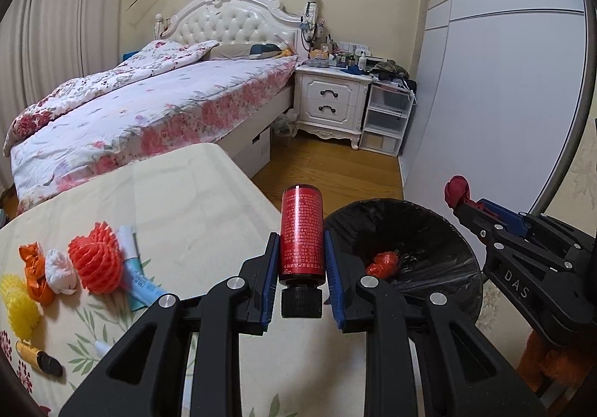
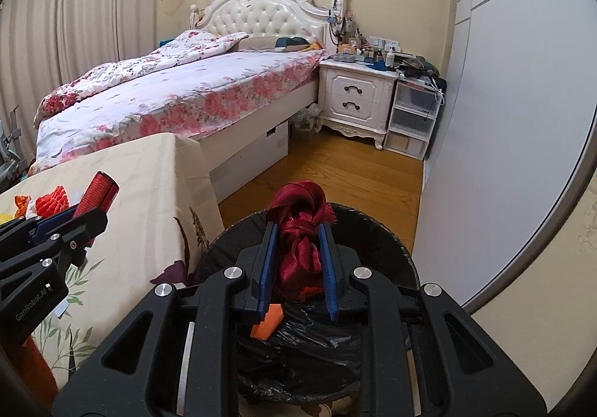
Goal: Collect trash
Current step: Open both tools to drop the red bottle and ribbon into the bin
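Bottle: red, cylindrical, black cap toward the camera, base pointing away. It is pinched between the blue pads of the left gripper, which press on both of its sides. In the left wrist view it sits over the edge of the table, just left of the bin.

Cloth: dark red, knotted, fringed at one end. The right gripper clamps it between its pads; the knot sticks out past the fingertips. In the right wrist view the cloth hangs above the bin opening.

Bin: round, lined with a black bag. It stands on the wood floor just beside the table corner. Inside lie an orange net wrap and an orange block.

Table: covered with a cream floral cover. Items on it, at the left:
- orange net wrap, touching a pale blue tube
- white wad between that wrap and an orange wad
- yellow net wrap
- small yellow bottle with a dark cap, near the front edge

Bed, with floral bedding, stands behind the table; a white nightstand is beside it.
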A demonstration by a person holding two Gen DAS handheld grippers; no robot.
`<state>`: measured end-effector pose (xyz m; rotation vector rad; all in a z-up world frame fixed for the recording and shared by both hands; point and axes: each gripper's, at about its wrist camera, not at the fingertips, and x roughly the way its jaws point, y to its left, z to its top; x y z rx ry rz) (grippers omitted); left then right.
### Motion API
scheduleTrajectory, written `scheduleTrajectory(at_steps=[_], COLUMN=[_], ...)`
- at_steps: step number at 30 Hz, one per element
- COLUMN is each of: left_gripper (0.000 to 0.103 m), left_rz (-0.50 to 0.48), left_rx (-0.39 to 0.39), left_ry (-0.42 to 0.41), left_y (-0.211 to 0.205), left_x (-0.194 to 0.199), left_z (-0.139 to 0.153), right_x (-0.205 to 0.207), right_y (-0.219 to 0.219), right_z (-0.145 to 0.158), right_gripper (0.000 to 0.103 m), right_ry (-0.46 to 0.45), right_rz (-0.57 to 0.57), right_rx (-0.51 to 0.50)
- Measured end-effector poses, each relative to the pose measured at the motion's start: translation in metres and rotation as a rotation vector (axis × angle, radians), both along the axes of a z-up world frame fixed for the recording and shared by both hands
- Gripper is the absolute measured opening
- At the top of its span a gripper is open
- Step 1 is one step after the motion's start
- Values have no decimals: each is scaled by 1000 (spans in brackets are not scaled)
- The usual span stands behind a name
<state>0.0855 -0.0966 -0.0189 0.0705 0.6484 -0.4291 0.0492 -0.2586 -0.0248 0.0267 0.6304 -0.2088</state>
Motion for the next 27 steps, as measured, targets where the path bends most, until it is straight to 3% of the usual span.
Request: scheduleTrajectory(at_steps=[24,27], left_gripper=[25,25], left_rz=[-58,-48], left_rx=[84,92], left_ry=[12,13], left_y=[-60,-61], left_x=[30,32], left_z=[-18,-20], right_x=[11,12], right_y=[-36,-38], right_z=[-8,-8], right_gripper=[22,26], right_ry=[-15,-21], right_rz=[-66,-68], right_rx=[41,43])
